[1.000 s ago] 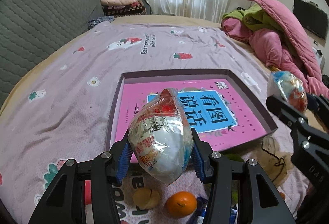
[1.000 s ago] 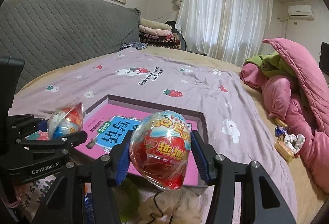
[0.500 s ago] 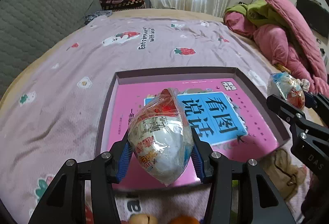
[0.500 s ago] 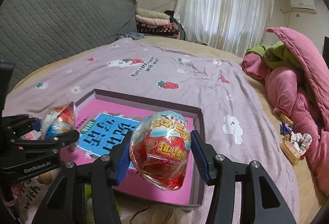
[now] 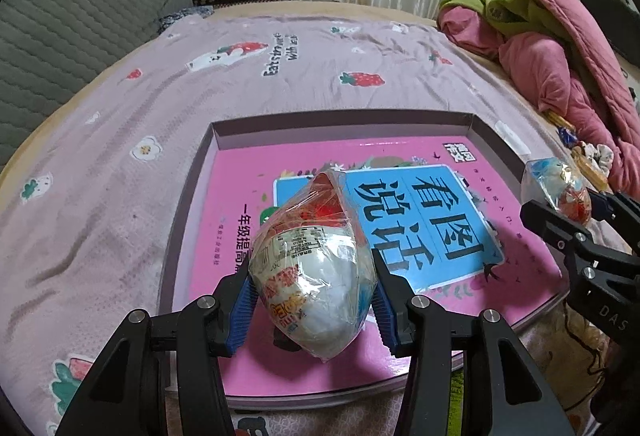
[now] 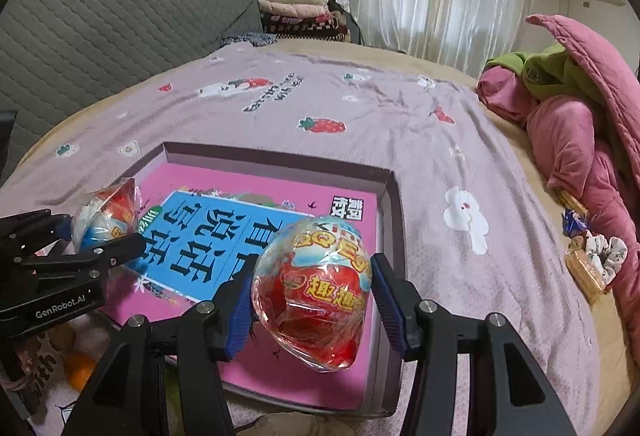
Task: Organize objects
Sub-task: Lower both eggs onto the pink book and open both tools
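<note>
**Two wrapped eggs held over the tray on the bed**

The left gripper (image 5: 312,300) pinches a plastic-wrapped white egg toy (image 5: 312,272) between its blue pads (image 5: 242,310), the wrapper's pointed end aimed away from the camera. The egg hangs above the near edge of a shallow purple tray (image 5: 192,204), which lies on the pink strawberry-print bedspread (image 5: 120,124). A pink book (image 5: 400,236) with a blue title panel fills the tray's floor.

The right gripper (image 6: 312,300) clamps a red wrapped egg toy (image 6: 316,288) in the same way, both pads pressed against its sides. In the right wrist view this egg sits over the tray's near right corner, close to the right wall (image 6: 394,236). In the left wrist view it appears above the tray's right edge.

At the bed's right edge lies a heap of pink quilts (image 6: 580,140) with a green garment (image 6: 548,72) on top. A small orange fruit (image 6: 78,370) shows on the bedspread at the tray's near left corner, under the left gripper.
</note>
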`<state>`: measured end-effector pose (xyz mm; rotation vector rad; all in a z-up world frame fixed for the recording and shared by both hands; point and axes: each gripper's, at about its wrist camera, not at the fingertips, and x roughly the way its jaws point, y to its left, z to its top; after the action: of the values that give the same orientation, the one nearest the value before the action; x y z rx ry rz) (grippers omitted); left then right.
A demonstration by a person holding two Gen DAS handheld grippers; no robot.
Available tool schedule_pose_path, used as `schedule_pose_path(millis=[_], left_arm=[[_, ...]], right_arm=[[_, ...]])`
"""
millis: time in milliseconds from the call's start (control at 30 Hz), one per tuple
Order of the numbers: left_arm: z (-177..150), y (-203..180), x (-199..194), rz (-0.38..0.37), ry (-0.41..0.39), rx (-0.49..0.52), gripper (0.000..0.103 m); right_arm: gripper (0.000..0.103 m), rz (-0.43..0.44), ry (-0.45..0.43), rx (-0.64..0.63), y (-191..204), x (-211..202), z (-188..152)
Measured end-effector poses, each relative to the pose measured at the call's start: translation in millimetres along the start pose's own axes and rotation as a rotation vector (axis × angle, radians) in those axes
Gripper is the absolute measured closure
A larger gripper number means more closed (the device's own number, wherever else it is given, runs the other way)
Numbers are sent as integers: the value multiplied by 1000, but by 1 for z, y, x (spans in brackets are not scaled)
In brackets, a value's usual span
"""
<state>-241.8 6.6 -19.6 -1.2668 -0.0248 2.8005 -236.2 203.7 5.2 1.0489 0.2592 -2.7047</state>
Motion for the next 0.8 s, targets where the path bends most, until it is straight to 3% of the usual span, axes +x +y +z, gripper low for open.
schedule_pose_path(millis=[800], left_arm=[[-5, 2, 17, 2, 62, 5, 50]], right_arm=[[48, -6, 110, 14, -4, 21, -14]])
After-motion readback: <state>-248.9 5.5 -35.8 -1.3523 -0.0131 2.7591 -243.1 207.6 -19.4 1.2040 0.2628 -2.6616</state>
